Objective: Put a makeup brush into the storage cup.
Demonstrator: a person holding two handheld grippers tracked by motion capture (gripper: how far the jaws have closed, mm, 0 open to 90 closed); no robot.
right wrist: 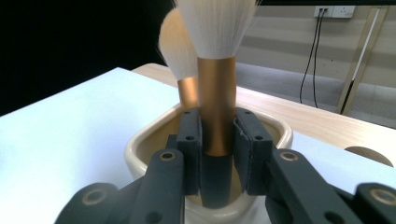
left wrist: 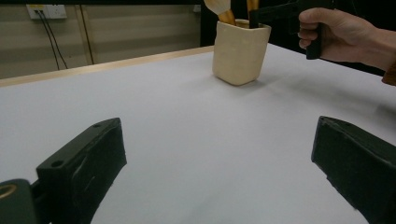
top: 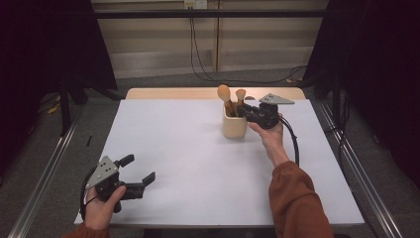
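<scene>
**Brush clamped over the cup**

My right tool [right wrist: 217, 140] is closed on the copper handle of a makeup brush [right wrist: 215, 98], gripping it just below the white bristles. The brush stands upright between the tool's two pads, with its lower end down inside the cream cup [right wrist: 140, 154] directly beneath the tool. A second brush [right wrist: 180, 51] stands in the same cup just behind and to one side of the one I hold, its handle close beside my pad, so it crowds the grip on that side. The cup's rim wraps around the tips of the tool.

In the high view my right hand [top: 270, 134] holds the tool level at the cup's rim, reaching in from the side nearest the worktop's [top: 198, 163] right edge.

My left tool [top: 136, 173] rests well apart from the cup, at the near left corner of the worktop, its jaws spread wide with only bare white surface between them. From there the cup [left wrist: 240, 51] stands far ahead.
</scene>
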